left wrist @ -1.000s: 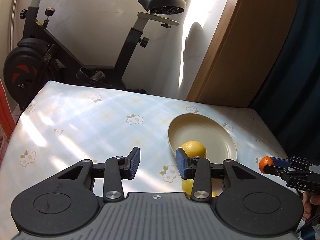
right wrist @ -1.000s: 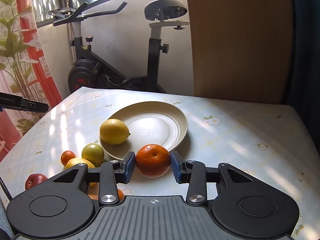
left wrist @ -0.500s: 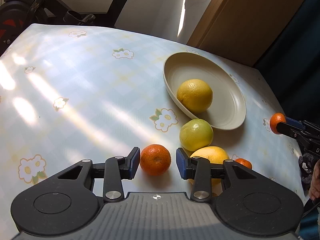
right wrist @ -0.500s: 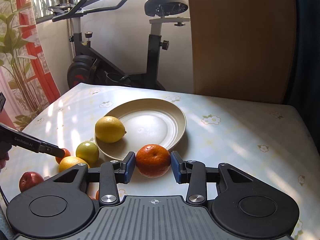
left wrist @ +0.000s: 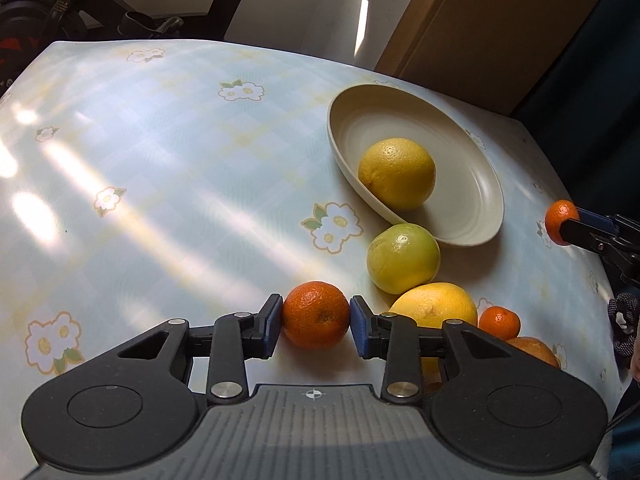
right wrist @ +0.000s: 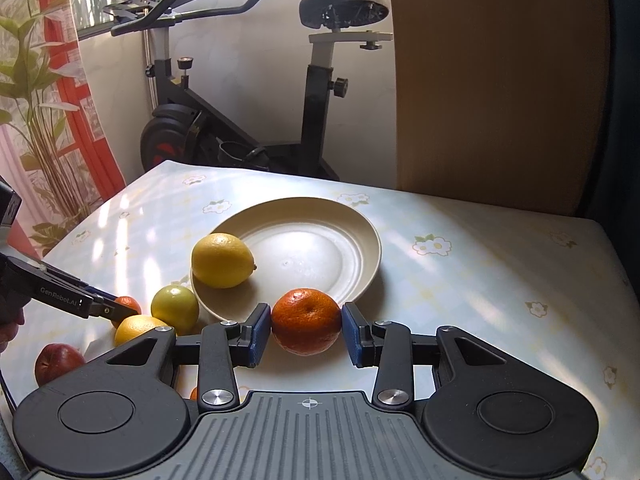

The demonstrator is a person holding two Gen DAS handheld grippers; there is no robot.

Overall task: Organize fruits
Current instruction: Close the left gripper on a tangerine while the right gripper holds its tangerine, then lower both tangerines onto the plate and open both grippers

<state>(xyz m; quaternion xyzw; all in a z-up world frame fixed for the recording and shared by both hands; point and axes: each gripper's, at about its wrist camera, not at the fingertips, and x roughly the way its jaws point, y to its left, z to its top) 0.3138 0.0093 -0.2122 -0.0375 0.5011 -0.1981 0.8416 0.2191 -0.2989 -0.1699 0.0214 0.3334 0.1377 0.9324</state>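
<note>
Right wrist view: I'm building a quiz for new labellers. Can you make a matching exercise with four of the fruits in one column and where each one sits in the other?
Fruits
1. lemon
2. green citrus
3. red apple
4. mandarin

Places
A. between the pads of the right gripper
B. on the plate
C. on the tablecloth, right beside the plate
D. near the table's left edge, away from the plate

Pairs: 1-B, 2-C, 3-D, 4-A
</note>
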